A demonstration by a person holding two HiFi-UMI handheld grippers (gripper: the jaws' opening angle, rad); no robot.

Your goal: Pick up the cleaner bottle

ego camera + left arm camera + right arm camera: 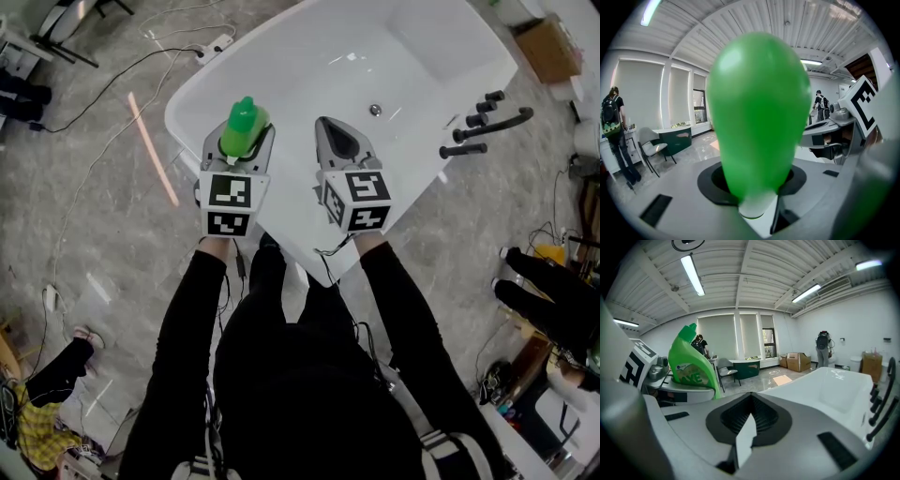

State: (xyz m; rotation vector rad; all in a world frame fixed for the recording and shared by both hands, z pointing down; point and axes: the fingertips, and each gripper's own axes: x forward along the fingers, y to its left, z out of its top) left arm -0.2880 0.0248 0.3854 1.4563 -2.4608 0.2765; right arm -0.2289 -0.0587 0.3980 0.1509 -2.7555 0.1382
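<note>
Left gripper (239, 141) around glossy green cleaner bottle (245, 124)

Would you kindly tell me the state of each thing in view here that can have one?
Left tool: closed on the green bottle.
Right tool: jaws together, nothing between them.
Green bottle: gripped near its base, held in the air by the tub's rim.
Tub: empty, no water showing.
</note>
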